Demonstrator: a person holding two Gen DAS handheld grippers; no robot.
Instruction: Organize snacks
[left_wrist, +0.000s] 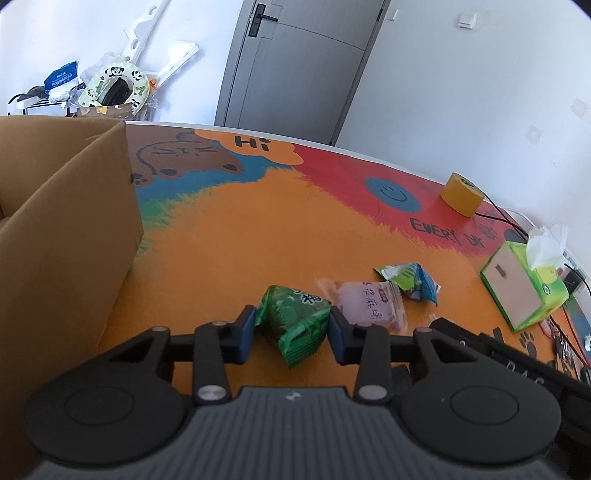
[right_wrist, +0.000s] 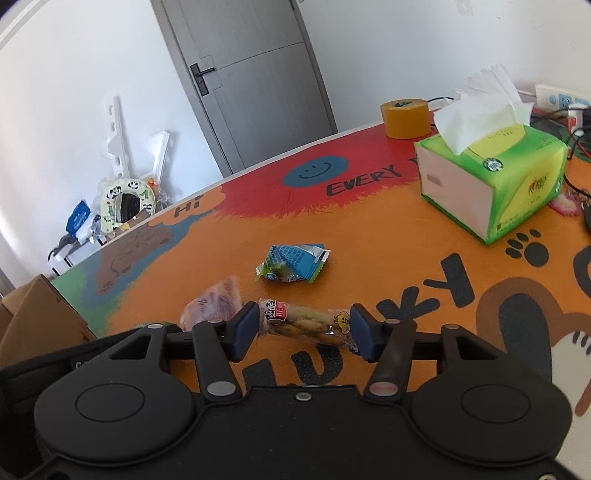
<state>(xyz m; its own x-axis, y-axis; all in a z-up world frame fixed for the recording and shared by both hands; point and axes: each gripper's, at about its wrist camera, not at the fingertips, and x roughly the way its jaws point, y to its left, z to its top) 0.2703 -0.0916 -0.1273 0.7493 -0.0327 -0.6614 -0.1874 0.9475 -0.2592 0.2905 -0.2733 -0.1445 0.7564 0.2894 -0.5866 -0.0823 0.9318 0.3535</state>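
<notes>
My left gripper (left_wrist: 291, 334) is open, its blue pads on either side of a green snack packet (left_wrist: 297, 326) that lies on the colourful table. Just beyond it lie a pink-purple packet (left_wrist: 369, 301) and a blue-green packet (left_wrist: 410, 280). My right gripper (right_wrist: 303, 332) is open around a clear packet with a tan snack (right_wrist: 304, 323), which lies across the gap on the table. The pink-purple packet (right_wrist: 212, 306) is to its left and the blue-green packet (right_wrist: 293, 262) lies farther off. An open cardboard box (left_wrist: 62, 229) stands at the left.
A green tissue box (right_wrist: 495, 177) stands at the right, also in the left wrist view (left_wrist: 524, 288). A yellow tape roll (right_wrist: 404, 118) sits near the far edge. Cables and a power strip (right_wrist: 561, 101) lie at the far right. A grey door (left_wrist: 295, 66) is behind.
</notes>
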